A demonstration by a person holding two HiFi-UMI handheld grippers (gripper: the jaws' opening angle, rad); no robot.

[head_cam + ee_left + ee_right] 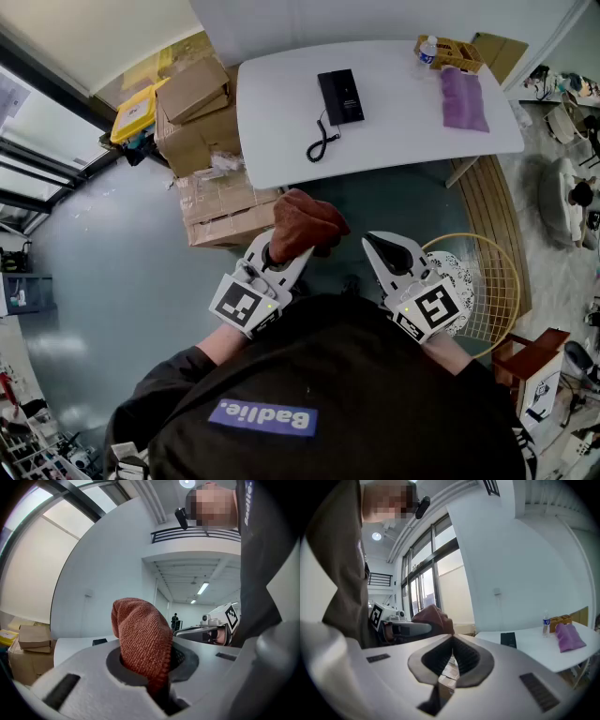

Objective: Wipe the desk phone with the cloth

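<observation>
Fingers [79,681] of the left gripper [274,255] clamp the cloth [302,223], those of the right gripper [387,251] meet empty, and the phone [340,96] waits on the tabletop [403,122] well ahead, wiping apparently not yet begun.

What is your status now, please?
Left tongs shut on brown cloth; right tongs shut, empty. Desk phone on white table ahead, not yet reached. Nothing between.

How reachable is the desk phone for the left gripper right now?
Probably yes: the left gripper, shut on the cloth, hangs short of the table, and only its bare top and the coiled cord lie before the desk phone.
</observation>
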